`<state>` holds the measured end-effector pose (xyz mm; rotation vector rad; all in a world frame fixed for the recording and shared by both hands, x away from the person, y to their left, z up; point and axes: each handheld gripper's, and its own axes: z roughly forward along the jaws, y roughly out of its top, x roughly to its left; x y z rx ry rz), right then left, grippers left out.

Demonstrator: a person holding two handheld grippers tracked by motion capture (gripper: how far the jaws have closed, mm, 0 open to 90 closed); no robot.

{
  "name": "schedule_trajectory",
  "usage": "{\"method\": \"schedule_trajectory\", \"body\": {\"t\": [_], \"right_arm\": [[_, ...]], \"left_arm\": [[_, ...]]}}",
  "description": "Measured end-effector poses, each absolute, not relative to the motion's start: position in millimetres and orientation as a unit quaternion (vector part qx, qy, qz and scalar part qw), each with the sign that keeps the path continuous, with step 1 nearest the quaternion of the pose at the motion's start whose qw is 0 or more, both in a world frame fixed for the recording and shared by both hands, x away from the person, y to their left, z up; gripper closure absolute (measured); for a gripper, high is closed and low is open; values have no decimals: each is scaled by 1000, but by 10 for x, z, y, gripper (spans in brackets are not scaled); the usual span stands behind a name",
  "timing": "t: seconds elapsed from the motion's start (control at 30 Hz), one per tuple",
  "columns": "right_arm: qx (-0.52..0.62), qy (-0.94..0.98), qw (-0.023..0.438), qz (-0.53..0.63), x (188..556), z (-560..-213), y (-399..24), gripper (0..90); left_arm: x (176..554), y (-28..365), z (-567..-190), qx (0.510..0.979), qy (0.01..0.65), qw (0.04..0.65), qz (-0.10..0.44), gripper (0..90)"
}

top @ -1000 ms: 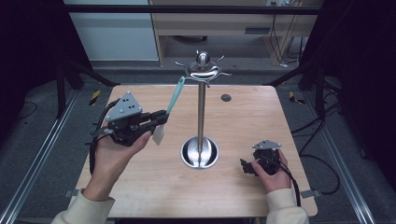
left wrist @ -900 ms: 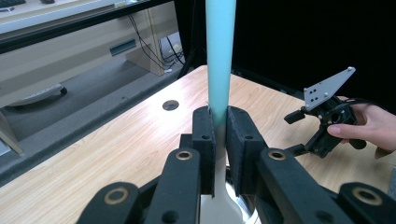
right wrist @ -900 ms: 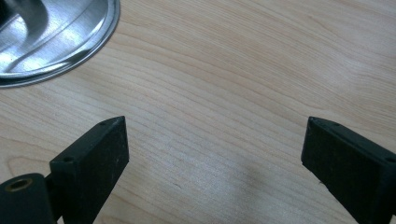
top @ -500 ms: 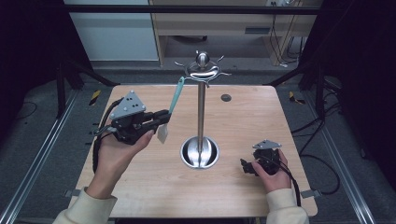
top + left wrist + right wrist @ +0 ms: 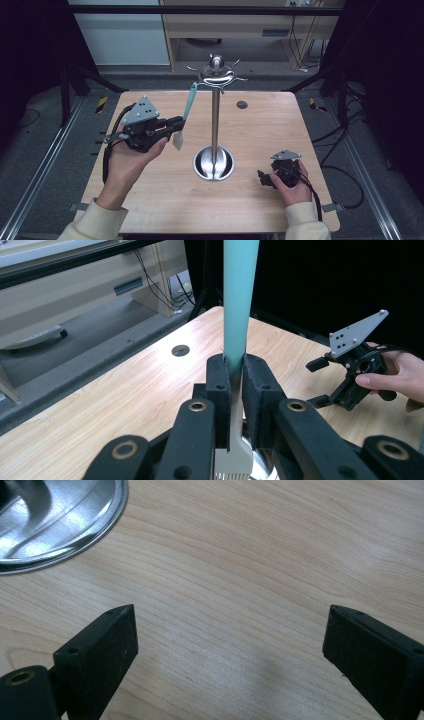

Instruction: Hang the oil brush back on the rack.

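Note:
A brush with a teal handle (image 5: 189,101) and a whitish head (image 5: 177,142) hangs tilted left of the metal stand's pole (image 5: 215,120). My left gripper (image 5: 178,125) is shut on the handle just above the head. In the left gripper view its pads clamp the teal handle (image 5: 239,300) upright, with my left gripper (image 5: 235,371) well above the table. The handle's top end reaches up to a left hook of the stand's hook ring (image 5: 216,76); whether it hangs on it I cannot tell. My right gripper (image 5: 264,178) rests low at the table's right, open and empty, also in its own view (image 5: 230,645).
The stand's round shiny base (image 5: 214,164) sits mid-table, its rim at the upper left of the right gripper view (image 5: 50,525). A small round hole (image 5: 242,104) marks the wooden table (image 5: 150,200) behind the stand. Dark floor and frame rails surround the table.

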<state>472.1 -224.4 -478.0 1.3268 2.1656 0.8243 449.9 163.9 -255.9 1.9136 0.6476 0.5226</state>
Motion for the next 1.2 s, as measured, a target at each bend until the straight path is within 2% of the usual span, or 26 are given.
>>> {"method": "schedule_trajectory", "body": {"t": [0.7,0.73,1.2], "right_arm": [[481,790,235,298,4722,-4781,-2246,82],[481,790,235,299,4722,-4781,-2246,81],[484,788,234,300,4720,-4779,-2241,81]], "left_arm": [[4554,1592,-2574,794,267,503,213,824],[4556,1590,-2573,794,267,502,214,897],[4543,1665,-2554,784,274,512,218,845]]}}
